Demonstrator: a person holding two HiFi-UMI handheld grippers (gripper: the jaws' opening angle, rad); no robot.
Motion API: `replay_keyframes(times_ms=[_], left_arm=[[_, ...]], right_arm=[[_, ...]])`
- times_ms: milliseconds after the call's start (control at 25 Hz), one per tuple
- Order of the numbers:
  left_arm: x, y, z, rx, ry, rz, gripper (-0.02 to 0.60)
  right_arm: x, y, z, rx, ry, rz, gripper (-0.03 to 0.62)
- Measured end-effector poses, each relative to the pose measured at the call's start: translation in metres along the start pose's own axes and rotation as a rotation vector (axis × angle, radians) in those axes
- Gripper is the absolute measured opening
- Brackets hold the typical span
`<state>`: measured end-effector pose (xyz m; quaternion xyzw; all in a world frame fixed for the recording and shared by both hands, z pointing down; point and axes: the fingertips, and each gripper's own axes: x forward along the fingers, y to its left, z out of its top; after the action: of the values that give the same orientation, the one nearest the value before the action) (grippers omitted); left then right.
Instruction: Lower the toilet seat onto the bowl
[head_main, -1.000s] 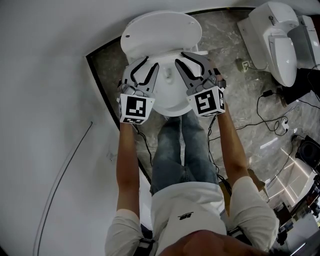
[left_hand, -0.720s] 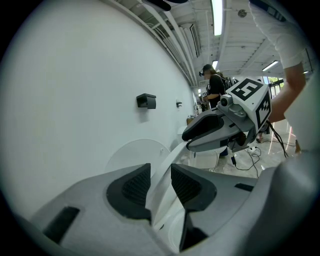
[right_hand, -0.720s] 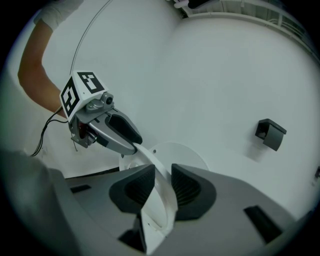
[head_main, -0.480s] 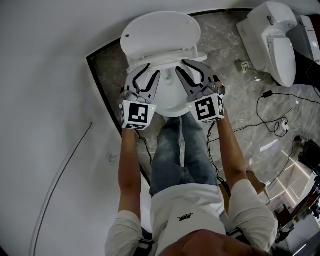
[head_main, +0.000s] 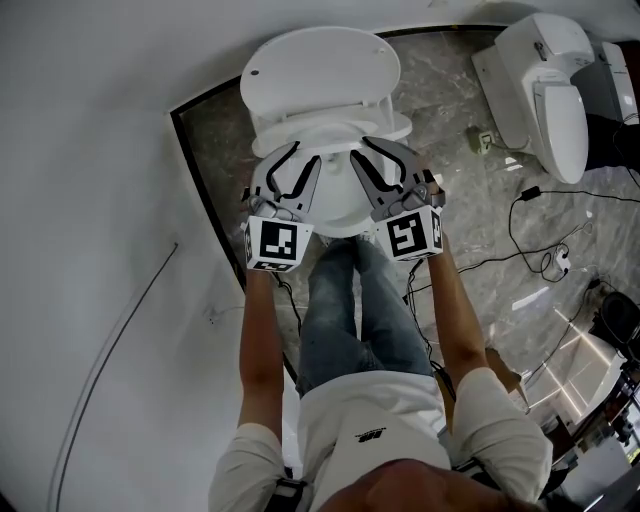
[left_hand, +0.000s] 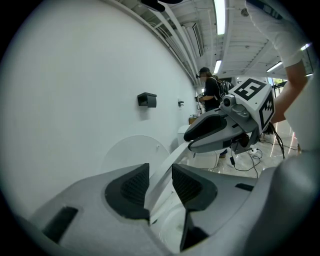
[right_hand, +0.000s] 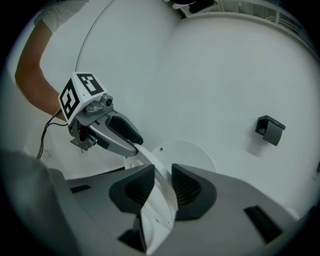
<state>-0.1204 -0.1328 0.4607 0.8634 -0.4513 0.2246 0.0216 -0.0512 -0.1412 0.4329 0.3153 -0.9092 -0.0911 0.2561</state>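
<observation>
1. White plastic toilet seat (left_hand: 165, 167) hangs tilted, part-lowered over the white ceramic bowl (head_main: 335, 215); the round lid (head_main: 320, 60) stands upright at the bowl's back edge.
2. Left gripper (head_main: 307, 152) and right gripper (head_main: 360, 150) each pinch its rim; the left's jaws have just been widening.
3. Next, probably: ease it down onto the bowl's rim.
4. Grey marbled floor (head_main: 450, 110), white wall (head_main: 100, 150).

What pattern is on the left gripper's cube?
Black squares on white; the cube shows best in head view.
</observation>
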Motion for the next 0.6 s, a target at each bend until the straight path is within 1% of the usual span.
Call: replay_keyframes(times_ms=[320, 600], left_arm=[[-0.005, -0.008, -0.003, -0.009, 0.029, 0.026, 0.155], [-0.015, -0.024, -0.014, -0.001, 0.043, 0.02, 0.156]], right_arm=[[-0.008, 0.006, -0.002, 0.02, -0.02, 0.037, 0.11], [-0.02, 0.022, -0.011, 0.014, -0.026, 0.076, 0.11]])
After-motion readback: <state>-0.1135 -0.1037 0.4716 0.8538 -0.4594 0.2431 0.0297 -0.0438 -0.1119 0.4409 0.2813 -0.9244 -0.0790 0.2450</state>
